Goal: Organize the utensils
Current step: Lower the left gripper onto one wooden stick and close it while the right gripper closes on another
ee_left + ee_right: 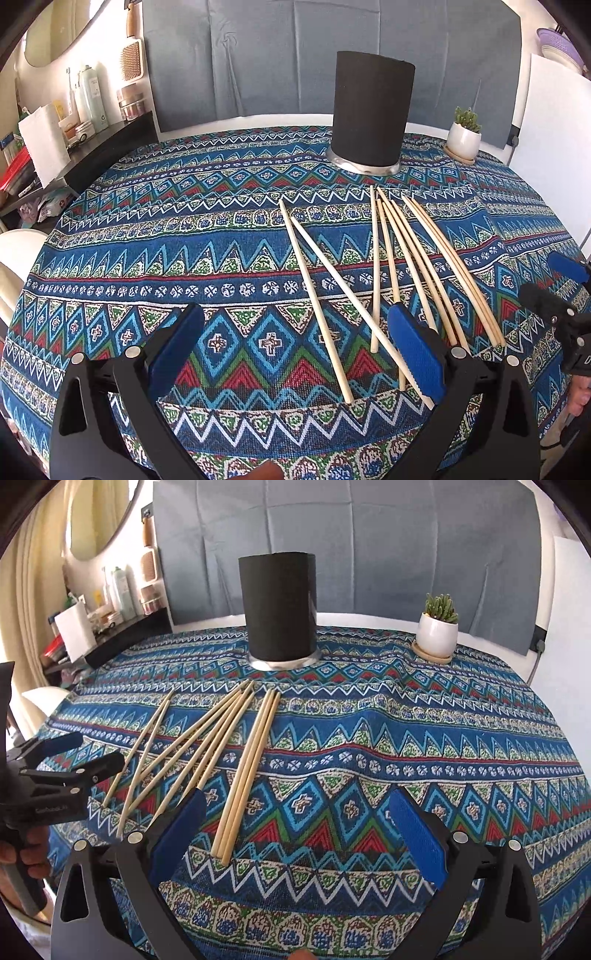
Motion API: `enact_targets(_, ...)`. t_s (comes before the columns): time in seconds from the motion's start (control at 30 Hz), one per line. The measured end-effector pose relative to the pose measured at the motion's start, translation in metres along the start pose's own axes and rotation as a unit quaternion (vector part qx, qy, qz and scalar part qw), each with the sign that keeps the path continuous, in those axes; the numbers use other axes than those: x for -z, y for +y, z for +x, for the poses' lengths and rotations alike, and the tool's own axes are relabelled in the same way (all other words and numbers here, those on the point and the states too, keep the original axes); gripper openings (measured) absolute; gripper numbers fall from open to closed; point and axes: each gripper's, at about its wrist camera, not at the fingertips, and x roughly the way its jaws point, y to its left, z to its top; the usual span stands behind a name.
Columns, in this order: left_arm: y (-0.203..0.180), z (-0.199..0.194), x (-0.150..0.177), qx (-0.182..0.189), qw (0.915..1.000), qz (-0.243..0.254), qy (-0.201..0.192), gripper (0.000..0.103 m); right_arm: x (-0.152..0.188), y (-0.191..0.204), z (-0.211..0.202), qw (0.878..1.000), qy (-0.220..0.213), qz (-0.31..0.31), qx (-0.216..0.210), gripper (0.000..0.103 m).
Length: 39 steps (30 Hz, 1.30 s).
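Several pale wooden chopsticks lie loose on the patterned tablecloth (122,258), fanned out in front of a tall black cylindrical holder (373,114) with a metal base. My left gripper (295,347) is open; two chopsticks (311,291) run between its fingers, and its right finger covers the near ends of others (442,254). My right gripper (299,830) is open too, with a trio of chopsticks (246,775) ending just inside its left finger. The holder (279,609) stands upright behind them. Each gripper shows in the other's view: right gripper (537,273), left gripper (101,747).
A small succulent in a white pot (463,140) (437,635) sits at the table's far right. A dark shelf with bottles (88,99) and a white paper bag (75,627) stands off the left edge. A grey cloth backdrop (351,546) hangs behind.
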Motion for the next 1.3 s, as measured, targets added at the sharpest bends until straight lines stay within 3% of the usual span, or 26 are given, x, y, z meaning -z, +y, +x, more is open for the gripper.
enact_targets(0.17,0.01,0.006,-0.014,-0.028,0.9993,0.019,0.019,0.097,-0.023,-0.005,0.017,0.999,0.037,-0.011,0.012,0.095)
enact_targets(0.47,0.033,0.037,-0.032,-0.036,0.9953,0.018,0.088,0.097,-0.054,-0.003,0.068,0.992,0.118,-0.053,0.005,0.095)
enact_targets(0.6,0.036,0.049,-0.038,-0.016,0.9938,0.006,0.11,0.097,-0.059,0.003,0.086,0.988,0.132,-0.083,0.023,0.095)
enact_targets(0.87,0.031,0.067,-0.043,-0.012,0.991,0.017,0.132,0.098,-0.061,0.006,0.108,0.984,0.148,-0.09,0.027,0.095)
enact_targets(1.13,0.037,0.068,-0.042,0.015,0.9922,0.025,0.121,0.099,-0.061,-0.011,0.115,0.986,0.158,-0.054,-0.014,0.095)
enact_targets(1.3,0.045,0.07,-0.044,0.047,0.9904,0.063,0.114,0.099,-0.06,-0.019,0.119,0.985,0.152,-0.067,-0.044,0.096)
